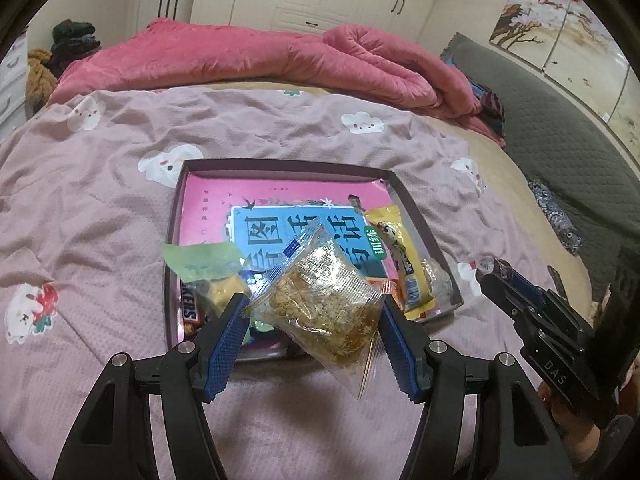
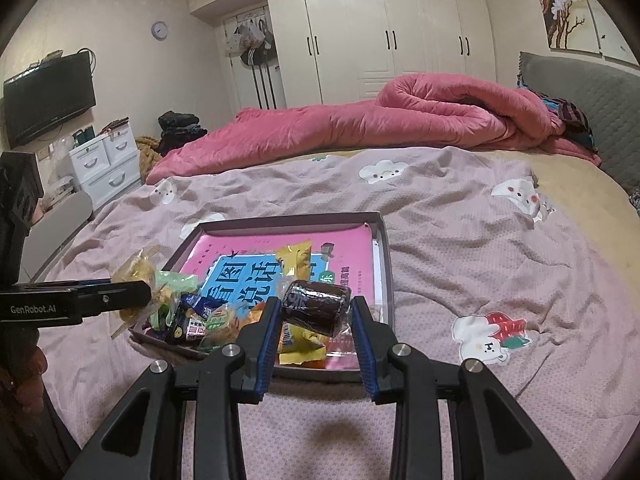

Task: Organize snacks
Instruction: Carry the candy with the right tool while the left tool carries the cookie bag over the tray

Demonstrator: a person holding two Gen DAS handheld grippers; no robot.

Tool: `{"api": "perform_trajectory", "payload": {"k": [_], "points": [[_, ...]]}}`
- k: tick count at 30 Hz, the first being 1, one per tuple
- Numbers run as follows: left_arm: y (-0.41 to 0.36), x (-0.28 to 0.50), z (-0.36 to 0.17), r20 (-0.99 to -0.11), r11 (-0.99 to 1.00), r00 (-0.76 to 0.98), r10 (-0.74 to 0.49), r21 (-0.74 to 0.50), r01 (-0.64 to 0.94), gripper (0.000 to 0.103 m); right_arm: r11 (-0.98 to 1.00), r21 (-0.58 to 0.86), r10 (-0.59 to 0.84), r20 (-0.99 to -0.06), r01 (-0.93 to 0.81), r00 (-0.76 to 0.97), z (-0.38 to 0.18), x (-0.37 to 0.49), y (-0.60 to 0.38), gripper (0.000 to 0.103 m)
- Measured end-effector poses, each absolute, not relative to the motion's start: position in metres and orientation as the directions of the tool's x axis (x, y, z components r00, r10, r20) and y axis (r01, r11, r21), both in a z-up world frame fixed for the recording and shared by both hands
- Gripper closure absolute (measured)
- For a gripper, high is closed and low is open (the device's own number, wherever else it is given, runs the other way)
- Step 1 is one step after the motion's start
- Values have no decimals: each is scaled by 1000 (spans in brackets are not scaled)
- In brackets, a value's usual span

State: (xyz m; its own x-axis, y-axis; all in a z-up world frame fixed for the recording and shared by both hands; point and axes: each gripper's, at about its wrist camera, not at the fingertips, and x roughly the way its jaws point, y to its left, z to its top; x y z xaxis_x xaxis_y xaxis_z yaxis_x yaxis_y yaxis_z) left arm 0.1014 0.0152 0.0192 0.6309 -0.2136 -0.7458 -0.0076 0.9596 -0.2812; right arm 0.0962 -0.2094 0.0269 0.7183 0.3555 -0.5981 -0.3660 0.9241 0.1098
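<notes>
My left gripper [image 1: 314, 310] is shut on a clear packet with a golden-brown cake [image 1: 320, 300], held tilted above the near edge of a shallow grey box [image 1: 288, 168]. A pink and blue booklet [image 1: 208, 204] lines that box, and several wrapped snacks lie on it, among them a yellow packet [image 1: 400, 248] and a Snickers bar [image 1: 190, 306]. In the right wrist view my right gripper [image 2: 314, 312] is shut on a dark brown roll in clear wrap [image 2: 314, 308], above the box's [image 2: 384, 256] near right corner. At the left of that view the left gripper [image 2: 120, 294] shows holding its cake packet [image 2: 136, 272].
The box lies on a bed with a mauve sheet printed with cartoon clouds [image 1: 120, 152]. A rolled pink quilt [image 1: 280, 60] lies along the far side, a grey headboard [image 2: 580, 88] at the right. White wardrobes [image 2: 380, 32], a drawer unit [image 2: 104, 164] and a wall TV [image 2: 48, 96] stand beyond.
</notes>
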Motion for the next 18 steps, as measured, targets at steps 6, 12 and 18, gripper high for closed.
{"api": "perform_trajectory", "payload": {"k": [6, 12, 18], "points": [[15, 112, 16, -749, 959, 629, -209, -283, -20, 36, 928, 116, 349, -602, -353, 718, 22, 100, -212, 68], [15, 123, 15, -750, 956, 629, -206, -291, -34, 36, 931, 118, 342, -613, -345, 712, 16, 102, -216, 68], [-2, 123, 10, -763, 959, 605, -227, -284, 1, 36, 930, 112, 337, -635, -349, 695, 6, 103, -215, 68]]}}
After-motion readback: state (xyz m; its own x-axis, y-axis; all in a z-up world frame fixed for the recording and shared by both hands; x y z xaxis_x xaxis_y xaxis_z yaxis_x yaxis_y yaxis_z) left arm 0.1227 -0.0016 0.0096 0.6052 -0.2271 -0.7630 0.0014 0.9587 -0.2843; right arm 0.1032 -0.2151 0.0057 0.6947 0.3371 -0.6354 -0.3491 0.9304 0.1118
